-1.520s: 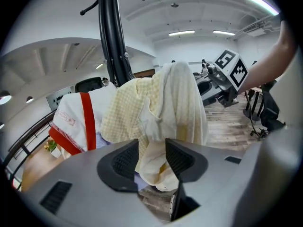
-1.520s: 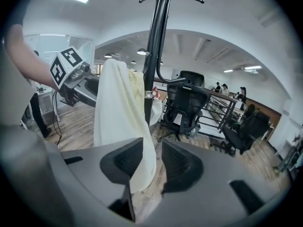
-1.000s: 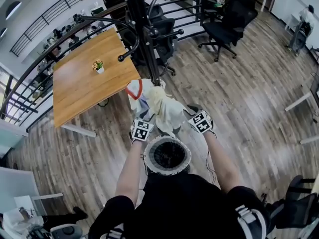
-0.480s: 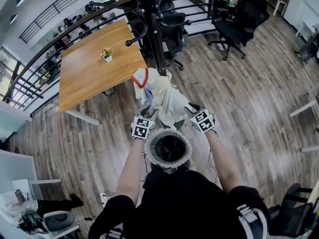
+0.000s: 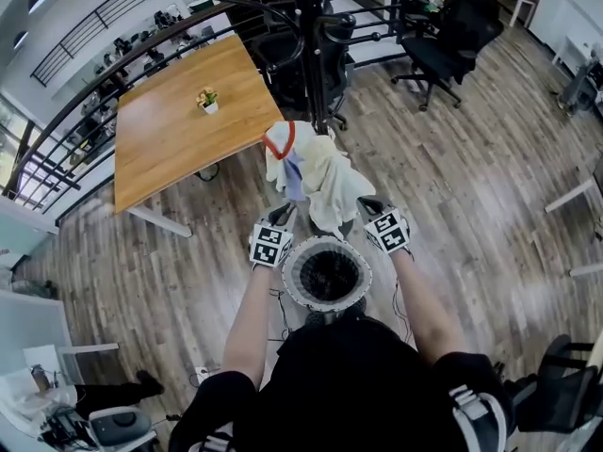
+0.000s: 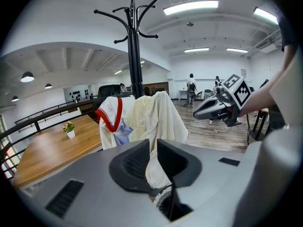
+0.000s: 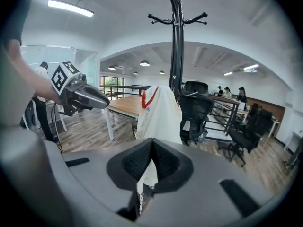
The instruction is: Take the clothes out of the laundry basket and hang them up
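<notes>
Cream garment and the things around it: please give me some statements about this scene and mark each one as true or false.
1. The left gripper and the right gripper each clamp the cream garment. True; the left one's fingers have just been closing on the cloth.
2. The laundry basket stands on the wooden table. False; it sits between the person's forearms, away from the table.
3. A small potted plant stands on that table. True.
4. The coat rack is white. False; it is black.
</notes>
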`<state>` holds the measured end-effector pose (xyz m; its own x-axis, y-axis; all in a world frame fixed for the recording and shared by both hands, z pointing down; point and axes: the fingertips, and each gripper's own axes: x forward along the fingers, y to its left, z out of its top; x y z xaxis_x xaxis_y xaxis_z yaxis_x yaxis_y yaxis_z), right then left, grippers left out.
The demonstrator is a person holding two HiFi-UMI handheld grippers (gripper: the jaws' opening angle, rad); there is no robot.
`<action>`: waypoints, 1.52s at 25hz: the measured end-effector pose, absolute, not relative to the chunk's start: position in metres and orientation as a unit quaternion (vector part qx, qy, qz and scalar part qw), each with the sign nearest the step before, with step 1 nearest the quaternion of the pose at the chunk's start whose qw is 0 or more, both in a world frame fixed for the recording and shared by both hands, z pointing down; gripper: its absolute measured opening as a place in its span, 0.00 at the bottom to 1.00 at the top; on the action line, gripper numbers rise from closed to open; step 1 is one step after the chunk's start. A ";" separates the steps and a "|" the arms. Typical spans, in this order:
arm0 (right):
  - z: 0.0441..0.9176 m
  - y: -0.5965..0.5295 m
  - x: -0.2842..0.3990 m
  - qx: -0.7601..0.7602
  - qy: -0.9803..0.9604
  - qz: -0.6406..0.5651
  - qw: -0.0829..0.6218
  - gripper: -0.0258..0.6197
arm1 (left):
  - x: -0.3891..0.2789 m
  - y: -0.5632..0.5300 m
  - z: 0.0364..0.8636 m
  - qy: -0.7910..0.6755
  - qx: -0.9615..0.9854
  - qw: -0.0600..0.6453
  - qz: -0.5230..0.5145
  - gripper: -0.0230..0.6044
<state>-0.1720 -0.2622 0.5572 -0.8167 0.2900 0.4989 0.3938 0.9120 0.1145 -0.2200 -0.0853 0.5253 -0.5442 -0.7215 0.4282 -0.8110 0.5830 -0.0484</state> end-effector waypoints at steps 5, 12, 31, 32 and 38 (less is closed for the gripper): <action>0.550 -0.241 -0.159 -0.163 -0.950 -0.117 0.241 0.05 | -0.211 -0.058 0.524 -0.865 0.453 0.183 0.112 0.10; 0.543 -0.217 -0.134 -0.138 -0.953 -0.121 0.241 0.05 | -0.194 -0.039 0.516 -0.854 0.479 0.169 0.114 0.09; 0.558 -0.164 -0.082 -0.118 -0.953 -0.128 0.249 0.05 | -0.159 -0.010 0.521 -0.827 0.525 0.152 0.128 0.09; 0.558 -0.163 -0.081 -0.118 -0.953 -0.127 0.250 0.05 | -0.158 -0.011 0.522 -0.826 0.527 0.152 0.128 0.09; 0.560 -0.158 -0.072 -0.128 -0.950 -0.126 0.256 0.05 | -0.148 -0.016 0.521 -0.822 0.536 0.147 0.123 0.09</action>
